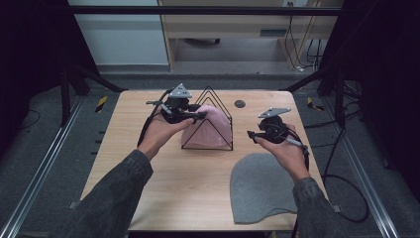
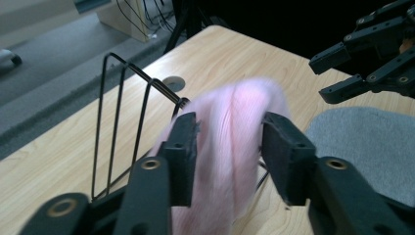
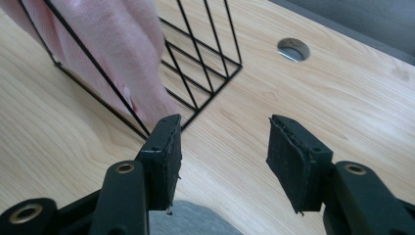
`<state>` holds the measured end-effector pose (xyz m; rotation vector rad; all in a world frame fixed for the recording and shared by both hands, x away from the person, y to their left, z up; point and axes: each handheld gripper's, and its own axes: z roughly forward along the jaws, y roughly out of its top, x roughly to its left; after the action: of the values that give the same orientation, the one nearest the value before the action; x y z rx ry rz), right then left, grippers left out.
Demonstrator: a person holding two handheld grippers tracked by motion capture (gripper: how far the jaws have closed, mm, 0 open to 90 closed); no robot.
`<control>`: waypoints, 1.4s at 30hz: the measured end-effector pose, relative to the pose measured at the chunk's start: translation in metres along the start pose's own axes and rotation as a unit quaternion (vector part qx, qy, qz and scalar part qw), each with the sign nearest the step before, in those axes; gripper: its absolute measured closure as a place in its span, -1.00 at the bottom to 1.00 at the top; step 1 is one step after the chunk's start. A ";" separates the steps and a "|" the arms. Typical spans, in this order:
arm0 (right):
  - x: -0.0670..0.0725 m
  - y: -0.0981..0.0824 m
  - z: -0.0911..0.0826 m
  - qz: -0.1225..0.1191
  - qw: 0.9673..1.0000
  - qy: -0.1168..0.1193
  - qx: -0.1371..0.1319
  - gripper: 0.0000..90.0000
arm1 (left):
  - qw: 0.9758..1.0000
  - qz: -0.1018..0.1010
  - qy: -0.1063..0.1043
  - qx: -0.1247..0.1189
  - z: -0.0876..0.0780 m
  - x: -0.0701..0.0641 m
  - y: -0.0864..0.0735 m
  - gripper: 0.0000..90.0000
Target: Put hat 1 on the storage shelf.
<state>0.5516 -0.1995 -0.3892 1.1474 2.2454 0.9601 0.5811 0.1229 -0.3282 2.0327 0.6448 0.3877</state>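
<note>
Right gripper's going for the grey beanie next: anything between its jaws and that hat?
Nothing visible. The right gripper hovers open beyond the grey beanie, with bare table between; the wire rack and pink cloth sit off to its left.

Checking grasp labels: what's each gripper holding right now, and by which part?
Left gripper: pink cloth lies between its jaws at its top fold over the wire rack, but the pads stand off it. Right gripper: open, nothing held.
</note>
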 end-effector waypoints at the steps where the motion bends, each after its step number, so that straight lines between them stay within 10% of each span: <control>1: -0.004 -0.003 -0.002 0.003 1.000 -0.005 0.002 0.03 | 1.000 0.003 0.004 -0.007 -0.006 -0.003 0.001 0.14; 11: -0.018 -0.030 -0.007 0.033 0.999 -0.020 0.027 -0.07 | 0.999 0.012 0.036 0.008 -0.048 -0.016 -0.031 -0.47; 14: -0.026 -0.044 -0.002 0.067 0.996 -0.012 0.051 -0.14 | 0.995 0.008 0.087 0.047 -0.065 -0.025 -0.069 -0.75; 22: -0.037 -0.074 0.012 0.091 0.992 0.006 0.087 -0.01 | 0.990 -0.041 0.110 0.077 -0.091 -0.037 -0.184 -0.80; 31: -0.043 -0.092 0.021 0.095 0.990 0.005 0.104 0.04 | 0.985 -0.043 0.117 0.116 -0.082 -0.037 -0.192 -0.79; 42: -0.039 -0.098 0.030 0.077 0.989 0.003 0.123 0.07 | 0.985 -0.058 0.121 0.109 -0.087 -0.028 -0.196 -0.78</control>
<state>0.5412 -0.2613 -0.4796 1.4443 2.3562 0.7572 0.4572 0.2499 -0.4522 2.1601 0.9878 0.5187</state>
